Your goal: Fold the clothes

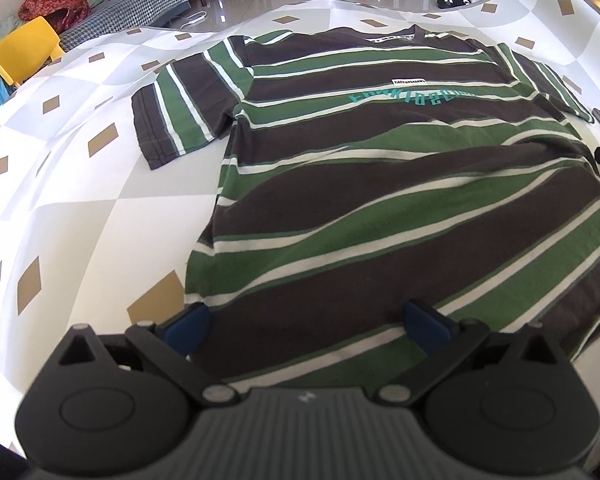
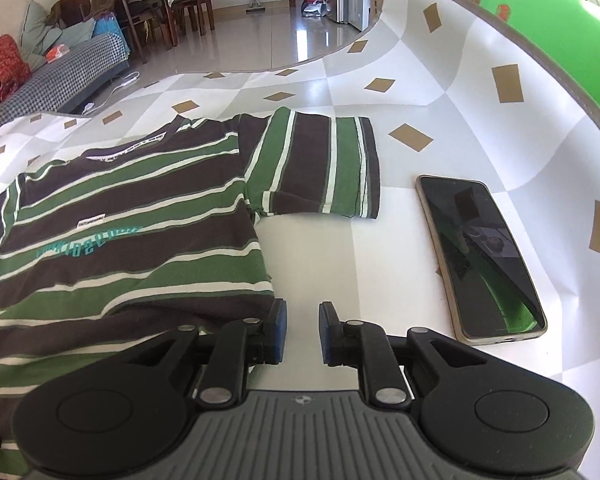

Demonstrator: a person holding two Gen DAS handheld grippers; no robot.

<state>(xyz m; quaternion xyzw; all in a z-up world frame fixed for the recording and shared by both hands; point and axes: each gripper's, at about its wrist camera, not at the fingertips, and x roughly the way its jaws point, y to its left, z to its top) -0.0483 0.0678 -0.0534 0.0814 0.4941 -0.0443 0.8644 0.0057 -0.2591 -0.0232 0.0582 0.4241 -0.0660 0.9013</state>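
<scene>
One striped tee [image 1: 380,200] flat on the desk [image 1: 80,220], collar pointing away, hem nearest, left gripper [image 1: 306,326] jaws wide apart over the hem, right gripper [image 2: 302,334] jaws slightly apart, nothing between them.

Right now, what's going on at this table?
A person with a claw in each hand is about to fold a striped T-shirt that lies flat, front up, both sleeves out, on the patterned tablecloth. The left claw is wide open over the hem, gripping nothing. The right claw is slightly open beside the shirt's edge, also empty. A phone lies right of the shirt. No fold made yet.
</scene>
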